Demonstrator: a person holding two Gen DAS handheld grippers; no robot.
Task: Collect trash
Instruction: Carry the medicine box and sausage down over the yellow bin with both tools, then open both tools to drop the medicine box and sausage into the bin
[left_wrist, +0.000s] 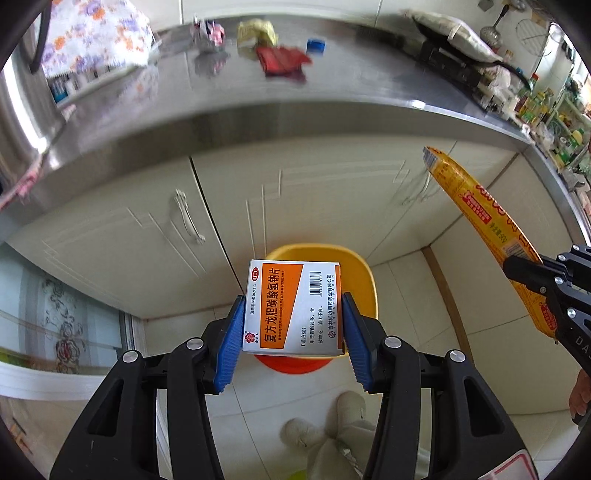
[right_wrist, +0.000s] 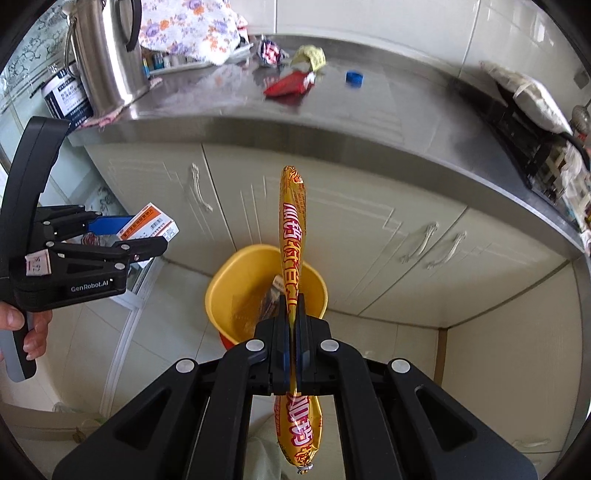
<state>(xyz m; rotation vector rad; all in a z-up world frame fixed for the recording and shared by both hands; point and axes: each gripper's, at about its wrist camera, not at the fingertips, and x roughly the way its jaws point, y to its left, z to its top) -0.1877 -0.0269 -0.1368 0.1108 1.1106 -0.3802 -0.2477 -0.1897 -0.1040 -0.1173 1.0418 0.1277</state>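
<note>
steel counter (left_wrist: 258, 107), cream cabinets (right_wrist: 351, 229), tiled floor (left_wrist: 424, 369)

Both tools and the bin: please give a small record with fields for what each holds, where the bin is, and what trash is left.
left tool: shut on box
right tool: shut on yellow wrapper
bin: yellow, on floor by cabinets, below both tools
bin content: some wrappers inside
left on counter: red wrapper, blue cap, yellow scrap

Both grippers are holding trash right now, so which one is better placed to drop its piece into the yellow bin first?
Probably the left gripper: its medicine box appears directly over the yellow bin. The right gripper's long wrapper seems to extend beyond the rim.
</note>
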